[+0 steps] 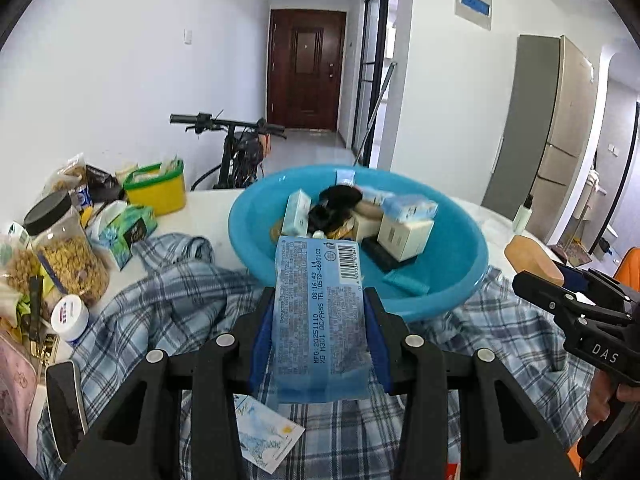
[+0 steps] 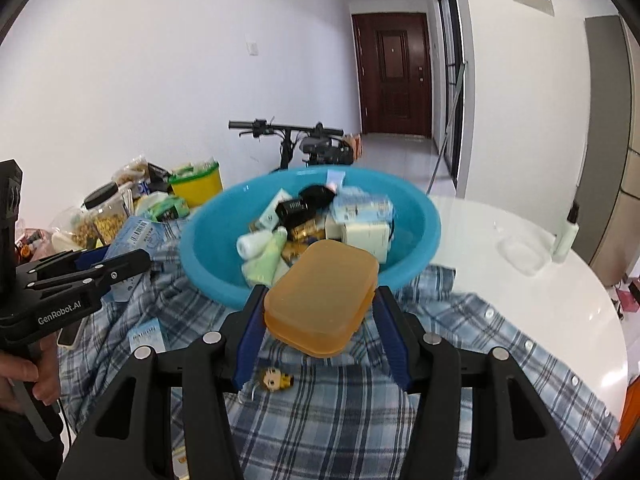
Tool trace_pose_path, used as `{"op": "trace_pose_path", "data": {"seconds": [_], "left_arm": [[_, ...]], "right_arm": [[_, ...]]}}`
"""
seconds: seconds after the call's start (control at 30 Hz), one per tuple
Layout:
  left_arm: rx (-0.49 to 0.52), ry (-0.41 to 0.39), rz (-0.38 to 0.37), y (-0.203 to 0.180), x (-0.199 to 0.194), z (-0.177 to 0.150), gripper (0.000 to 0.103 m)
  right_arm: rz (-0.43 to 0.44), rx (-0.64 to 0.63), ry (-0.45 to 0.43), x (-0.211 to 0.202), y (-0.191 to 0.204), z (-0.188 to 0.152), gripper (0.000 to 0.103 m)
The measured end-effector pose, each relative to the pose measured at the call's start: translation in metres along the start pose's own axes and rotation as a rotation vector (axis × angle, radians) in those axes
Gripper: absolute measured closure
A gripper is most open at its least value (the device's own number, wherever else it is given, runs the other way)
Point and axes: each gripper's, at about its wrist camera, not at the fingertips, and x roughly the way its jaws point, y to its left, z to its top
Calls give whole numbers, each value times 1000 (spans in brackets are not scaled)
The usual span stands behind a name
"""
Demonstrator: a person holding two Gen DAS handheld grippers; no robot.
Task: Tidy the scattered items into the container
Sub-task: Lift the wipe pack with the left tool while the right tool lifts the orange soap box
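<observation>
Left gripper clenched on a blue wipes pack, barcode side up, held above the plaid shirt just short of the blue basin. Right gripper clamped on an orange translucent case, its far end over the basin's near rim.

Basin sits on the shirt on the white table. Inside it: small white and pale-blue boxes, a black jar, a pale-green tube, a white tube, gold-wrapped bits, a flat black item.

On the shirt, outside the basin: a sachet, a small figurine keychain, a small blue-white box.

Yellow tub with green rim holds packets. Clear jar, black lid, is full of yellow snacks.
</observation>
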Motion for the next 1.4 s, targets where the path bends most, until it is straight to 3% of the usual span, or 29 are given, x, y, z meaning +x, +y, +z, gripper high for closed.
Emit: {"op": "trace_pose_path", "data": {"seconds": [0.2,0.73,1.13,1.4], "left_arm": [[24,-56,-4,-11,-13,14,59],[66,-321,-20,-33,-84,64,59],[49,-399,-54,-37,-123,67,59],[46,-403,-60,-37,-133,64,59]], "right_arm": [[2,-26,-49,-10,5,16,51],[-17,-61,-240,-57,18,56,51],[-18,-76,-332,-82,23,68,51],[-9,-91,-337,-86,28,68,51]]}}
